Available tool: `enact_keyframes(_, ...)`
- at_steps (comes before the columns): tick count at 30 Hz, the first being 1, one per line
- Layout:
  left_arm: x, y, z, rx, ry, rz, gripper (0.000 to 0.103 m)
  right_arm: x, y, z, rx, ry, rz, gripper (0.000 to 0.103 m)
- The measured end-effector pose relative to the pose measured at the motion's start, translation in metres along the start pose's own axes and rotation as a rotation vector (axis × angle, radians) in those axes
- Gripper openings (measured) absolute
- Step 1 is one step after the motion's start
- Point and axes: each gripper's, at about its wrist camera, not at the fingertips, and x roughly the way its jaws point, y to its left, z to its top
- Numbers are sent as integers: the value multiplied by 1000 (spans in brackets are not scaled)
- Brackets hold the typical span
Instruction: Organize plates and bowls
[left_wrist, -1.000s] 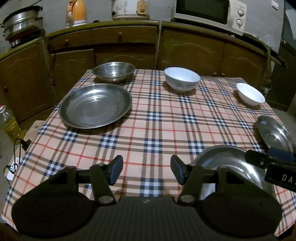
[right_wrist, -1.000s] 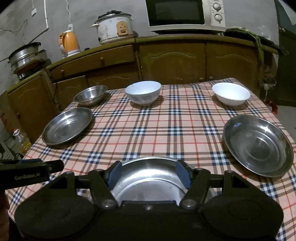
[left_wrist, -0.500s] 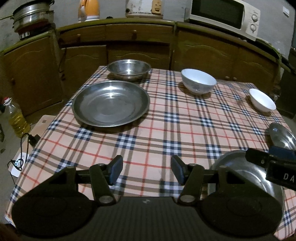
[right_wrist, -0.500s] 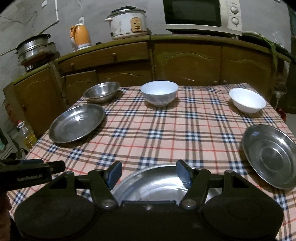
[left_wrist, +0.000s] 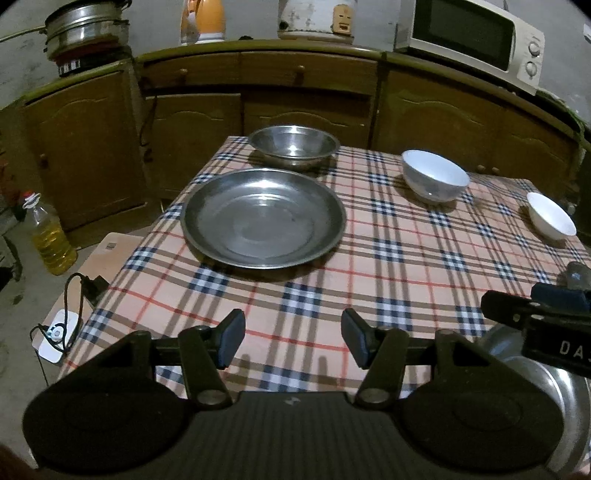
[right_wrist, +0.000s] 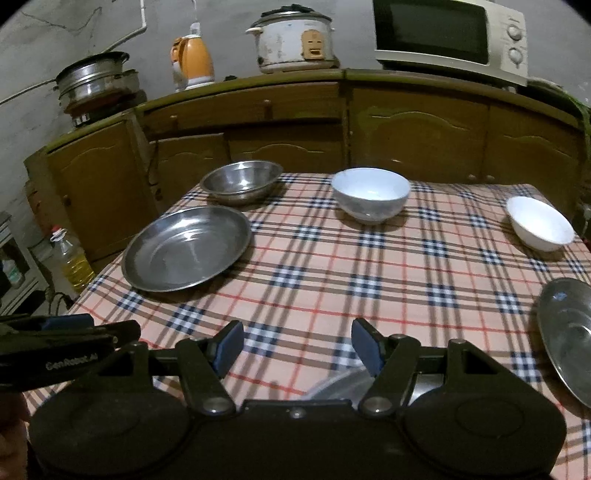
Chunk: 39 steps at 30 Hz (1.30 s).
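Reading "GenRobot.AI": left gripper (right_wrist: 66, 356) label.

I see a table under a checked beige cloth (right_wrist: 369, 280) carrying three round steel plates (right_wrist: 186, 253), a steel bowl (right_wrist: 242, 181) and two white bowls (right_wrist: 371, 192).

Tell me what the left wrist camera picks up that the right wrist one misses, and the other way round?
Only the left view shows a white power adapter with its cable on the floor, and the empty left tool head-on.

Only the right view shows the steel plate at the right edge, the whole rice cooker, and the empty right tool head-on.

Both show the checked tablecloth, the large steel plate, the steel bowl, two white bowls, the microwave and the oil bottle.
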Motion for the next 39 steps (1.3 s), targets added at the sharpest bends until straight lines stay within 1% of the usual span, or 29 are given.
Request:
enact_keyframes(9,16,22,10,-5,-6,24,59,26,25,14,-19,9,27,77)
enact_keyframes(14,31,39,20,-21,-9,51,59,47,34,25,-21,11,36,77)
enact_keyframes(22,71,81,48,-49,-14,134,60,94,39,46,15,34,52,77)
enact_keyframes(25,87,92,57,-59,-8,149,61,114,41,52,24,49,57,77)
enact_keyframes(28,102,101,64,-84,-10,152,64,134,44,57,40,63,64,77)
enact_keyframes(32,122,106,68,-87,-13,165,65,159,43,62,80,85,62,77)
enact_keyframes(36,138,111,74,-100,-11,159,65,183,43,64,106,104,59,77)
enact_keyframes(39,149,114,79,-111,-9,150,65,199,44,65,120,120,80,77)
